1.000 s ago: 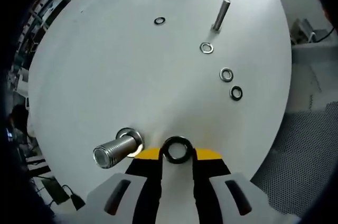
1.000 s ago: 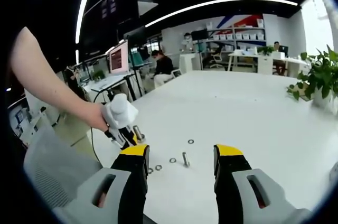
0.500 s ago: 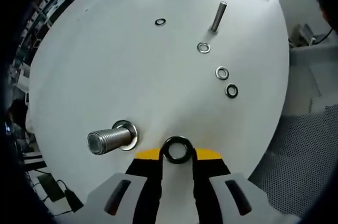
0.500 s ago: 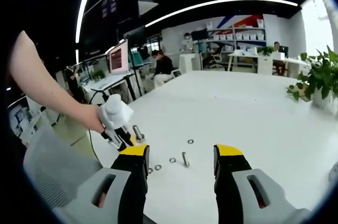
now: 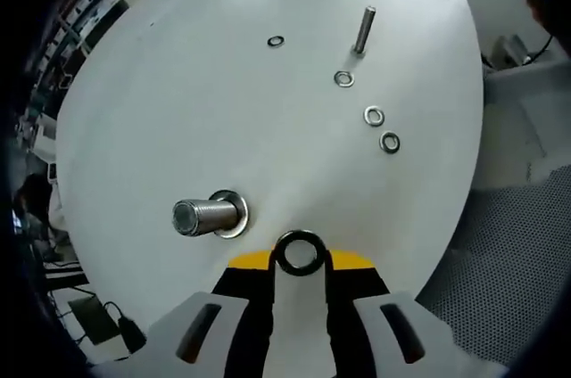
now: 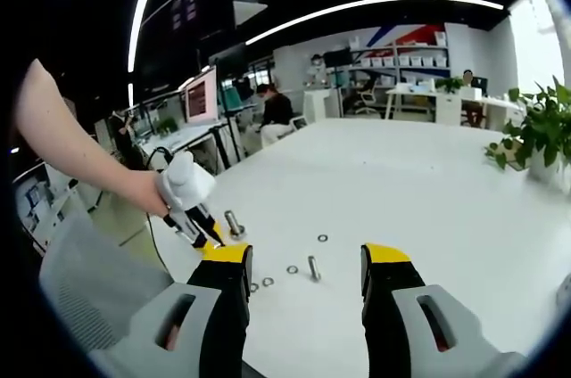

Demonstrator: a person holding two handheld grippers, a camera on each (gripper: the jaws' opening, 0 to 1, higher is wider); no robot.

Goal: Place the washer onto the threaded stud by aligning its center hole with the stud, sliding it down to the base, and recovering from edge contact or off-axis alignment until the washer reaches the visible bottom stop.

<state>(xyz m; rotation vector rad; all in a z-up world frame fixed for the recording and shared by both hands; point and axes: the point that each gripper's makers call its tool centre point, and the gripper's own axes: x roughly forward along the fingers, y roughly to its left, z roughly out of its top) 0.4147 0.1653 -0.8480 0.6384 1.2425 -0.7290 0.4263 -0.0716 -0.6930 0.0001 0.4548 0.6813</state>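
Left gripper view: the left gripper is clamped on a dark washer, pinched by its rim between the yellow-tipped jaws so the centre hole faces out and stays clear. The big stud stands on the white table just beside the washer, to its left, with a flat ring already seated round its base; washer and stud are apart, hole not yet over the stud tip. Far beyond the big stud sit a thin stud, a lone washer and three more loose washers in a row near the thin stud. Handling guess: the washer looks like small rigid metal, light, smooth and slippery, likely to twist or pop out if it catches the thread edge; a rim grip on opposite sides, as now, seems right, hole kept square to the stud axis. Right gripper view: the right gripper is spread wide with nothing between its jaws, hovering above the table. The left gripper shows here too, held by a hand, right next to the big stud; the thin stud stands further off.
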